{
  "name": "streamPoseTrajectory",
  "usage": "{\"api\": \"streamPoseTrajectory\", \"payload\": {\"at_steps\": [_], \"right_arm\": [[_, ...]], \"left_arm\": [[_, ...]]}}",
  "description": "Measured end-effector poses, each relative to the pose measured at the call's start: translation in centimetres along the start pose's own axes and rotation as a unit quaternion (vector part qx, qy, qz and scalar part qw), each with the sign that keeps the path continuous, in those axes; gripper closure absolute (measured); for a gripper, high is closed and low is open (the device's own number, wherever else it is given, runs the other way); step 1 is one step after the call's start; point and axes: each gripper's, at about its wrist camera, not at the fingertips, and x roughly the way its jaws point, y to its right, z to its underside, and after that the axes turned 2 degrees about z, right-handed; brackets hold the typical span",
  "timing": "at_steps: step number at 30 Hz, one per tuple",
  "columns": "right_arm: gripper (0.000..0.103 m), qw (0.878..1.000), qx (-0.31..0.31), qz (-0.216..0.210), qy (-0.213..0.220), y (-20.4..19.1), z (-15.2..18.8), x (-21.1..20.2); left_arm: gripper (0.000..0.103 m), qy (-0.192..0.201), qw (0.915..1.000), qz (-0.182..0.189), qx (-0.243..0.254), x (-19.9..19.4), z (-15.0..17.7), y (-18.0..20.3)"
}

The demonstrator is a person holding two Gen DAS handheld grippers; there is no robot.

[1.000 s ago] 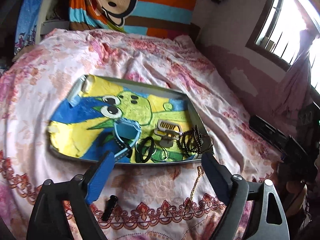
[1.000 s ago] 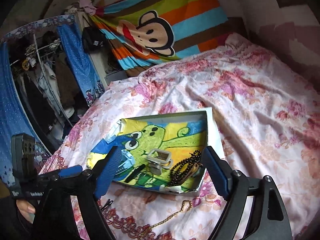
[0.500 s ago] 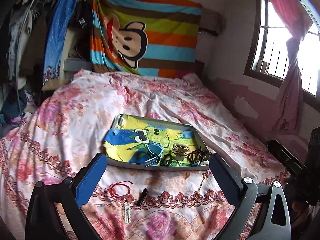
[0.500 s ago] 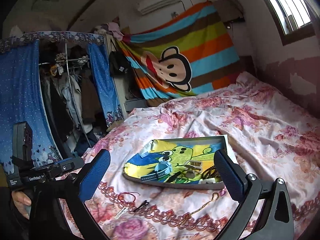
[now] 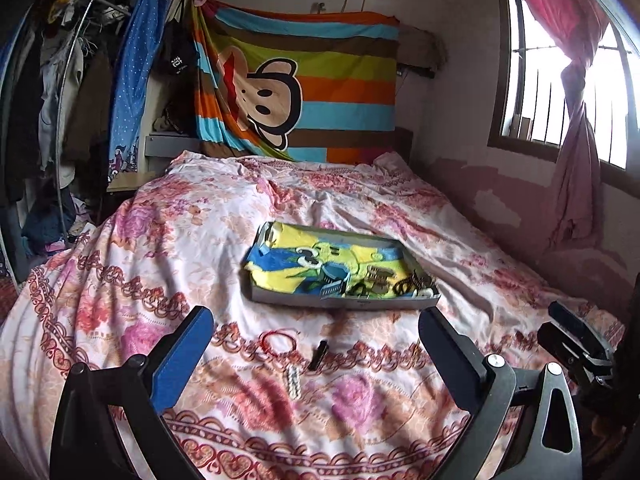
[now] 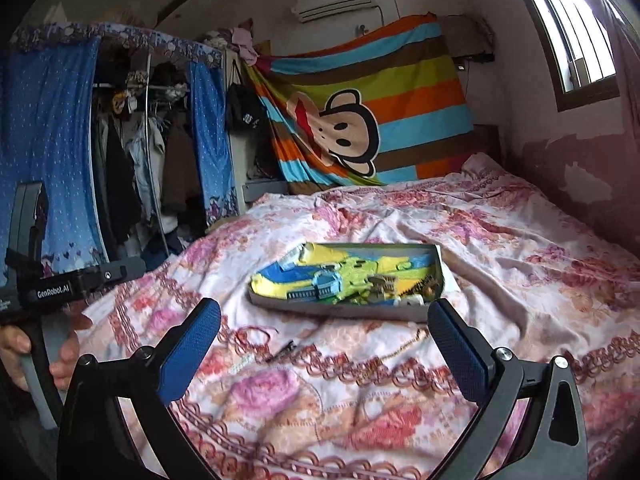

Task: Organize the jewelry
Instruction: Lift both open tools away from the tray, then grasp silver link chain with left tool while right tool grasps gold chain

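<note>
Both the left gripper (image 5: 316,344) and the right gripper (image 6: 324,334) have just been opening, jaws now wide apart around nothing; the shallow box (image 5: 344,302) on the bed (image 5: 180,240) gathers most jewelry (beads, bands), while a thin gold chain (image 6: 400,348) lies loose on soft quilt.

Both claws drawn back from the tray (image 5: 344,303), left claw (image 5: 316,340) and right claw (image 6: 324,334) opened wider, empty

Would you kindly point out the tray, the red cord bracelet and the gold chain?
tray (image 5: 344,303): left wrist view, near wall.
red cord bracelet (image 5: 267,337): left wrist view, loop's left side.
gold chain (image 6: 400,349): right wrist view, mid-length.
</note>
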Motion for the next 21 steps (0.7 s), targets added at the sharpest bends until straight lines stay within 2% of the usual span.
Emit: {"api": "streamPoseTrajectory", "payload": {"at_steps": [5, 7, 10, 14, 21], "right_arm": [[0.001, 0.998, -0.01, 0.028, -0.063, 0.7, 2.3, 0.7], [0.001, 0.992, -0.015, 0.06, -0.106, 1.4, 3.3, 1.9], [0.001, 0.986, 0.001, 0.07, -0.153, 2.8, 4.6, 2.9], [0.001, 0.981, 0.006, 0.073, -0.177, 3.4, 5.5, 3.4], [0.001, 0.977, 0.001, 0.074, -0.201, 2.9, 6.4, 5.0]], "left_arm": [[0.0, -0.035, 0.9993, 0.006, 0.014, 1.5, 3.0, -1.3], [0.0, -0.05, 0.9986, 0.001, 0.018, 2.1, 4.1, -1.8], [0.0, -0.07, 0.9973, -0.001, 0.019, 2.7, 5.8, -2.4], [0.0, -0.095, 0.9953, -0.004, 0.018, 3.2, 7.9, -3.0], [0.0, -0.114, 0.993, 0.01, 0.03, 4.6, 7.7, -3.2]]}}
